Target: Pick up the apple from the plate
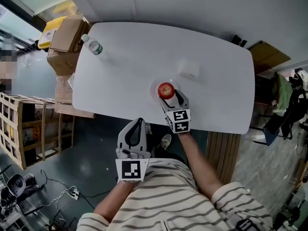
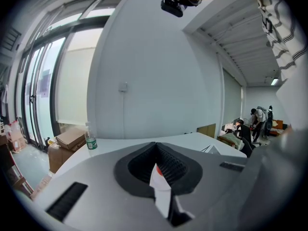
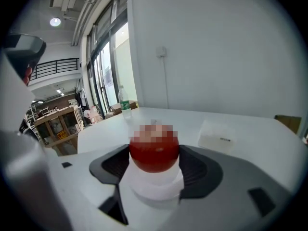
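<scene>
The apple (image 1: 166, 90) sits at the centre of the plate (image 1: 154, 92). The right gripper (image 3: 154, 163) reaches in over the plate's near edge, its 2 jaws contacting the apple's flanks. The left gripper (image 2: 156, 150), closed and empty, is well short of the plate.

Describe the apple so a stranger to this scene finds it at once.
Look at the white table; near its front edge, right of centre, sits a white plate. The apple lies on it, with the jaws of the right gripper against its sides. It is the only red, round thing there: the box beyond it is white and the bottle at the far left corner is clear.
</scene>
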